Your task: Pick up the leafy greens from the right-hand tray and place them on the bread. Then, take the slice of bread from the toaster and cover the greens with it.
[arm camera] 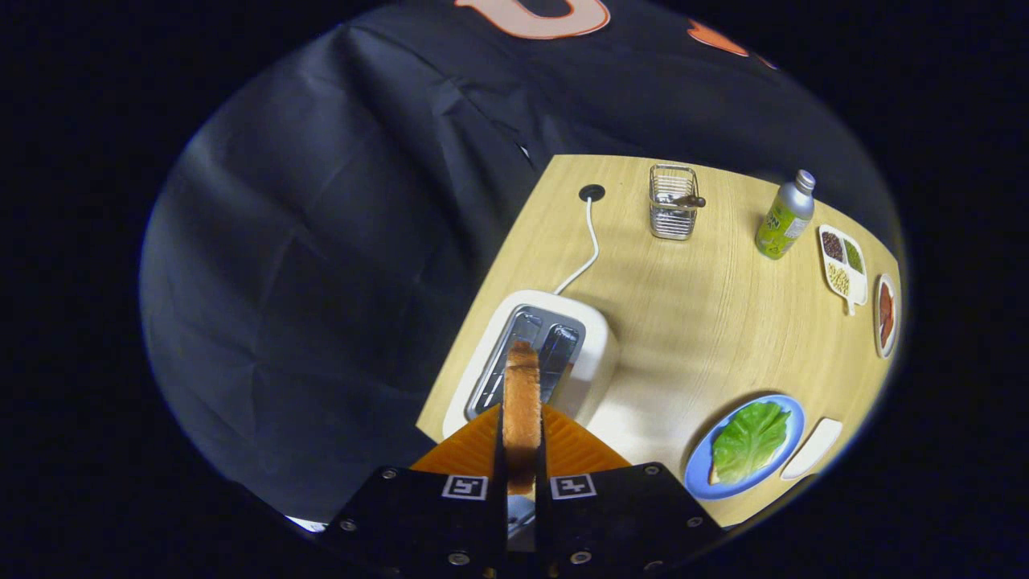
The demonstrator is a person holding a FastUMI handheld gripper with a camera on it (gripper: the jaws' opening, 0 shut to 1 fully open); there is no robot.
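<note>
- At the bottom centre of the frame, the gripper (pixel 522 450) is closed narrowly on the slice of bread (pixel 522 402), which stands on edge with a finger pressed to each flat face.
- Just behind the slice, in the middle of the frame, the white toaster (pixel 591 358) sits on the wooden surface (pixel 691 322). Both of its slots look empty, so I judge the slice is already lifted clear of it.
- In the lower right of the frame, the leafy greens (pixel 752 438) lie spread on the blue plate (pixel 698 466), and a pale corner of the lower bread (pixel 714 480) peeks out beneath them. The first half of the job looks done.
- What is left, as I read it, is to carry the held slice across to the plate, turn it flat and lay it over the greens.
- The plate's near rim and the small white dish (pixel 813 447) beside it lie close to where the view runs out, so the base bread is mostly hidden under the leaf and I cannot judge its outline.
- At the far right, a divided tray (pixel 844 269) and a small dish of something red (pixel 886 315) are too small and curved to identify.
- In the upper right, a wire basket (pixel 674 203) and a green bottle (pixel 785 215) stand well apart from the work.
- The lower edge of the slice is hidden between the fingers.
</note>
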